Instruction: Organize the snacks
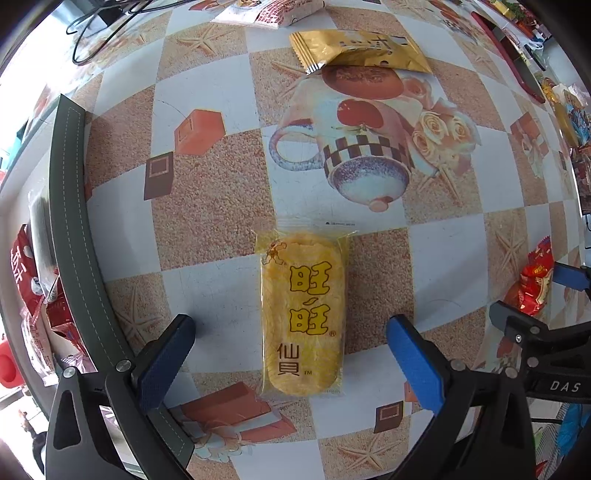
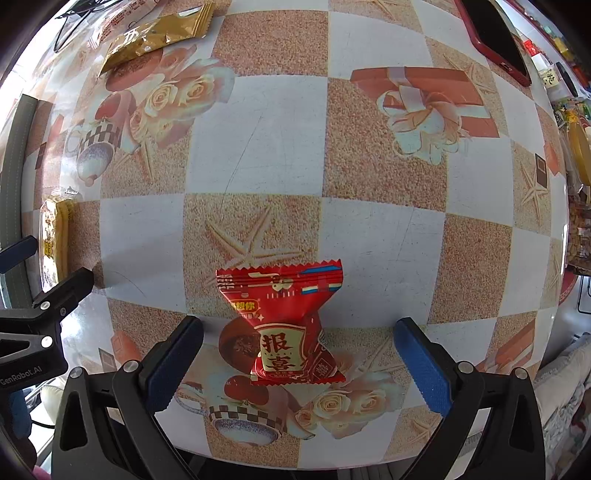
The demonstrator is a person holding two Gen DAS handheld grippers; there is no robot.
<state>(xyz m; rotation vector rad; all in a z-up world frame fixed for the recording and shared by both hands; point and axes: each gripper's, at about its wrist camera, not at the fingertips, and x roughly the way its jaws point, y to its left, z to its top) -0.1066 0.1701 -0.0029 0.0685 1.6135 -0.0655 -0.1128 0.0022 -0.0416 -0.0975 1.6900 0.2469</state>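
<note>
A yellow rice cracker packet point(image 1: 303, 314) lies flat on the patterned tablecloth, between the fingers of my left gripper point(image 1: 291, 332), which is open around it without touching. A red candy packet point(image 2: 286, 325) lies between the fingers of my right gripper point(image 2: 299, 334), also open and apart from it. The red packet also shows at the right edge of the left wrist view point(image 1: 533, 284), and the yellow packet at the left edge of the right wrist view point(image 2: 53, 240). A gold snack packet point(image 1: 358, 50) lies farther back; it also shows in the right wrist view point(image 2: 155, 33).
A dark green box rim point(image 1: 70, 206) stands at the left with red packets point(image 1: 26, 266) inside. A red-cased phone point(image 2: 496, 40) lies at the back right. White-red packets point(image 1: 273, 11) and cables point(image 1: 88, 33) lie at the back. More snacks point(image 2: 580, 221) crowd the right edge.
</note>
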